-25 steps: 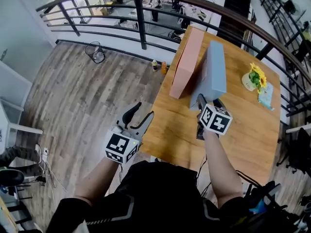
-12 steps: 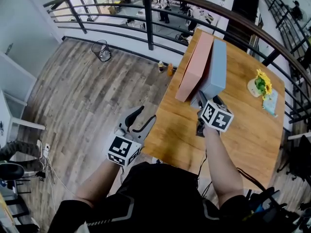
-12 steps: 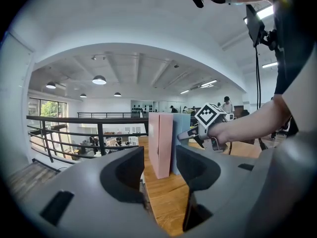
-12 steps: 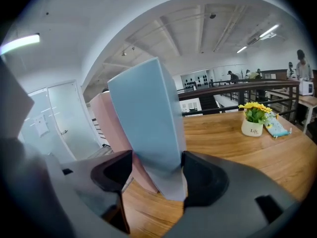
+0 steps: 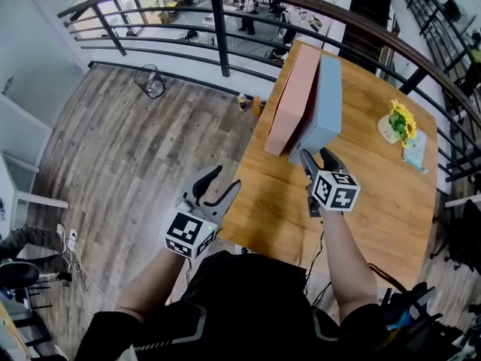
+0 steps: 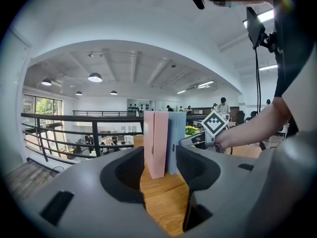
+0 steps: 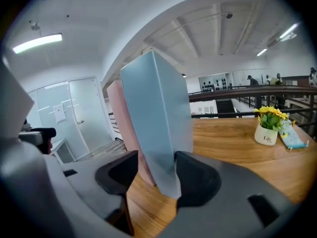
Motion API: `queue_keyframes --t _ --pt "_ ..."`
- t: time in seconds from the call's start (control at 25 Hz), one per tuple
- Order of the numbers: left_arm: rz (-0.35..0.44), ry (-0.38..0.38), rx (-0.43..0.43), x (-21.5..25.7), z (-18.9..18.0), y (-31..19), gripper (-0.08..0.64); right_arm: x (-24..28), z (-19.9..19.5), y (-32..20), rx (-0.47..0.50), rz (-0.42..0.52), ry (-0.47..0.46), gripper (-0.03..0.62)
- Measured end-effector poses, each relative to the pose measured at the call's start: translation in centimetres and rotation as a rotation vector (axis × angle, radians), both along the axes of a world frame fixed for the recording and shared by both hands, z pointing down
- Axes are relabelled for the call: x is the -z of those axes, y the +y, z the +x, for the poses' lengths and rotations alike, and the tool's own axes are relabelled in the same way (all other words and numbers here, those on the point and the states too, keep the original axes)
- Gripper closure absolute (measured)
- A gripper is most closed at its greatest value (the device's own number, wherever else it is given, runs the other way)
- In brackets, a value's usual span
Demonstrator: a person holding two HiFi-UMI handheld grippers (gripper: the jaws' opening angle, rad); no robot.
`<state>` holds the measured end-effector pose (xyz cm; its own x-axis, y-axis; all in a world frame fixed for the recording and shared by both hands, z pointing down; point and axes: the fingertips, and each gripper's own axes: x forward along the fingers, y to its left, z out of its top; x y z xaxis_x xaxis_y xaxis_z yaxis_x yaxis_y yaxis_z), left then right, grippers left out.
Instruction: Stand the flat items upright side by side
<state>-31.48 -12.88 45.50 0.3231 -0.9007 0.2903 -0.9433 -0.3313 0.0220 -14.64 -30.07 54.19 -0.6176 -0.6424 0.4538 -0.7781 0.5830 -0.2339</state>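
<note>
A pink box (image 5: 293, 100) and a blue box (image 5: 322, 107) stand upright side by side on the wooden table (image 5: 376, 194), faces close together. My right gripper (image 5: 316, 156) is at the blue box's near end. Its jaws have just been closing, and the blue box's (image 7: 158, 128) edge lies between them. The right pad sits against it, while a gap remains at the left pad, with the pink box (image 7: 119, 113) behind. My left gripper (image 5: 223, 179) hangs open and empty off the table's left edge, facing both boxes (image 6: 155, 143).
A small flower pot (image 5: 394, 122) and a light blue packet (image 5: 415, 150) sit at the table's right side. A dark railing (image 5: 218, 21) curves behind the table. A wire wastebasket (image 5: 150, 81) stands on the wooden floor to the left.
The blue box has closed up against the pink box's side, where a gap showed before. The right gripper's jaws have narrowed round its near end. The left gripper has kept still.
</note>
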Motion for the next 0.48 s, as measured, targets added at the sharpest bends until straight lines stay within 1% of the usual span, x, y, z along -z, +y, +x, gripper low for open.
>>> queue_keyframes --t 0.04,0.24,0.4,0.48 --pt "-0.001 -0.001 0.000 -0.1 0.0 0.0 0.339 -0.2 0.1 -0.2 0.008 0.005 0.012 0.344" --pt "-0.015 -0.011 0.001 -0.2 -0.5 0.3 0.339 -1.4 0.1 -1.0 0.032 0.002 0.064 0.344" --pt "-0.017 -0.002 0.040 -0.3 -1.6 0.5 0.342 -1.7 -0.7 -1.4 0.043 -0.014 0.020 0.373" --pt "-0.023 0.013 0.067 -0.4 -2.2 0.4 0.341 -1.7 -1.0 -1.4 0.041 -0.021 0.000 0.368"
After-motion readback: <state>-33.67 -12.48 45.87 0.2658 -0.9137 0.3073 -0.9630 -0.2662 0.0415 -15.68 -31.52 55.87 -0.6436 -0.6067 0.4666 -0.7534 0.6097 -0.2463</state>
